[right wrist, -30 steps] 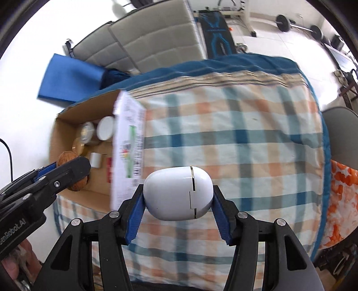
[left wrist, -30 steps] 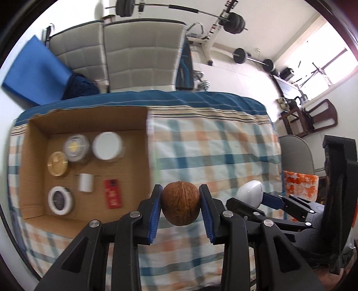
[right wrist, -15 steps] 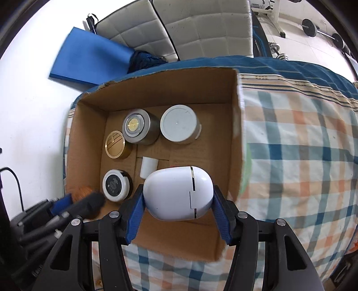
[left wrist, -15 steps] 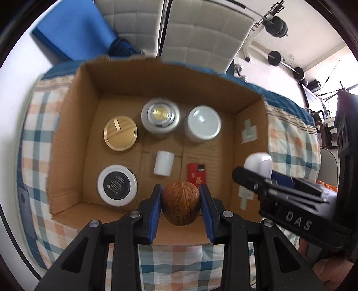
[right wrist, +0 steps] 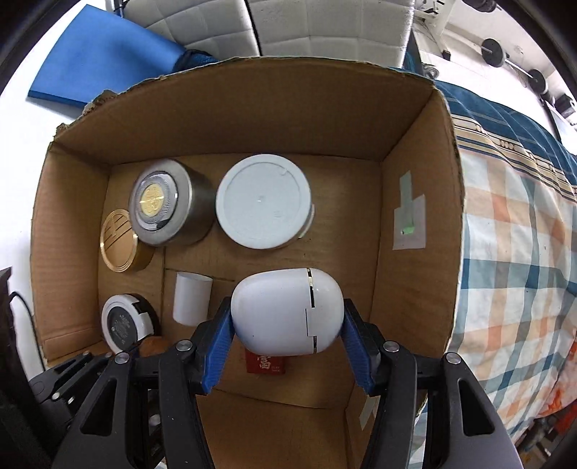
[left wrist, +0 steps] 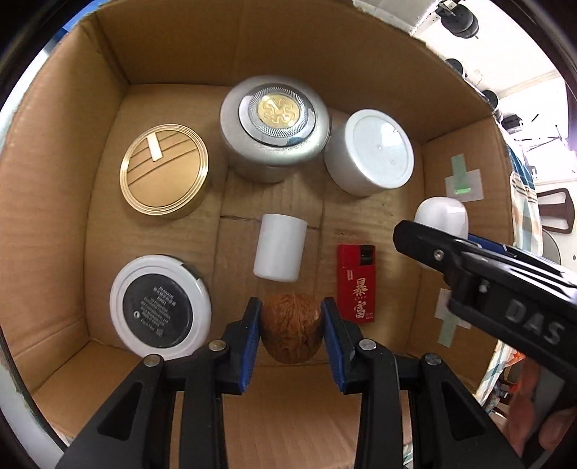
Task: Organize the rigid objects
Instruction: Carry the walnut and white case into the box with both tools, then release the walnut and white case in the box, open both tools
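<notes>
I count six things lying in the box (right wrist: 414,180): four round tins, one white cylinder (left wrist: 279,247), one red pack (left wrist: 357,285). It sits on a checked cloth (right wrist: 512,252) in a room with weights. My left tongs (left wrist: 290,333) grip a walnut (left wrist: 291,332), my right tongs (right wrist: 286,324) a white case (right wrist: 285,310), both above the box floor.

**A lived-in room at home, half gym**

I am working in a home, not a lab. At the top of my right view sit two grey quilted cushions (right wrist: 252,21) with a blue mat (right wrist: 104,54) at upper left. Barbell weights (right wrist: 494,52) lie on the white floor at upper right. A checked cloth (right wrist: 515,231) covers the surface at right, under my cardboard box (right wrist: 252,104).
</notes>
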